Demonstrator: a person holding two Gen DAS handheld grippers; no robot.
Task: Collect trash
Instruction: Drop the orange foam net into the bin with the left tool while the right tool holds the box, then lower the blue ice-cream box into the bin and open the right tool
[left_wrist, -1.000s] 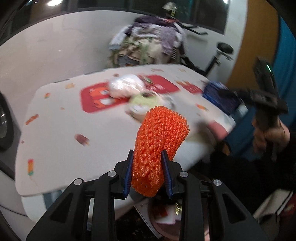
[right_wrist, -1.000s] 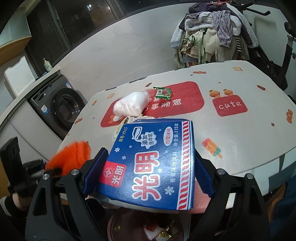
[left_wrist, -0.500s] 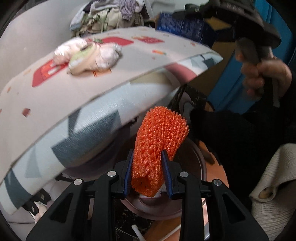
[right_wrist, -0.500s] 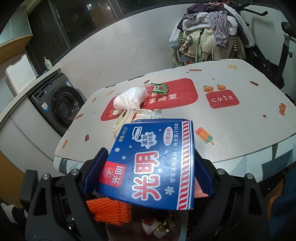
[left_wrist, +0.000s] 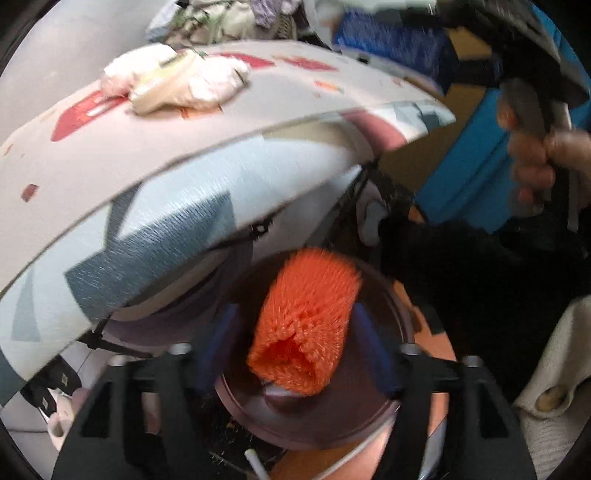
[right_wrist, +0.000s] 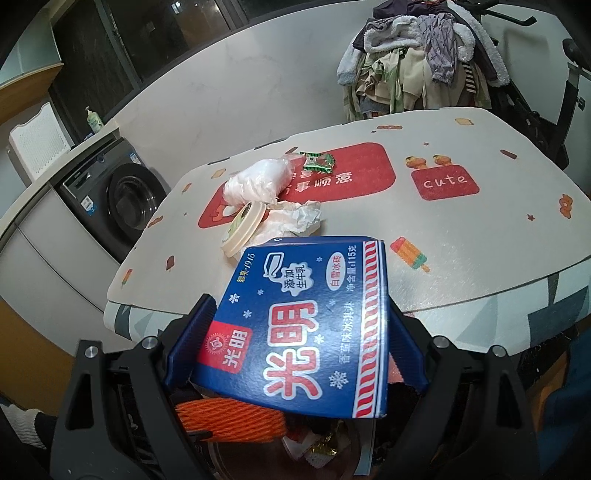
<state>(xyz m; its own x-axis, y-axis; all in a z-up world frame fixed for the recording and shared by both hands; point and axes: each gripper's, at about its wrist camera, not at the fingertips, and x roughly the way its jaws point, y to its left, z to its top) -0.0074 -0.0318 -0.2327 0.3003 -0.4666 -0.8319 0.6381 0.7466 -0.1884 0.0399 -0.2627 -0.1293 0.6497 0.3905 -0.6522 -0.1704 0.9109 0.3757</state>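
My left gripper (left_wrist: 299, 343) is open below the table edge, over the round bin (left_wrist: 388, 406). The orange foam net (left_wrist: 306, 325) is loose between the spread fingers, over the bin mouth; it also shows in the right wrist view (right_wrist: 232, 421). My right gripper (right_wrist: 295, 328) is shut on a blue ice-cream carton (right_wrist: 299, 325), held above the bin in front of the table. On the table (right_wrist: 461, 236) lie a white plastic bag (right_wrist: 258, 181), a round lid (right_wrist: 245, 229), crumpled paper (right_wrist: 295, 218) and a green wrapper (right_wrist: 317, 160).
The bin holds wrappers (right_wrist: 325, 443). A washing machine (right_wrist: 118, 192) stands at left and a pile of clothes (right_wrist: 417, 55) behind the table. The tablecloth hangs over the table edge (left_wrist: 166, 229). A blue panel (left_wrist: 469, 177) stands at right.
My left gripper has opened and let go of the orange net, which now drops over the bin. The right gripper still holds the carton, hardly moved.
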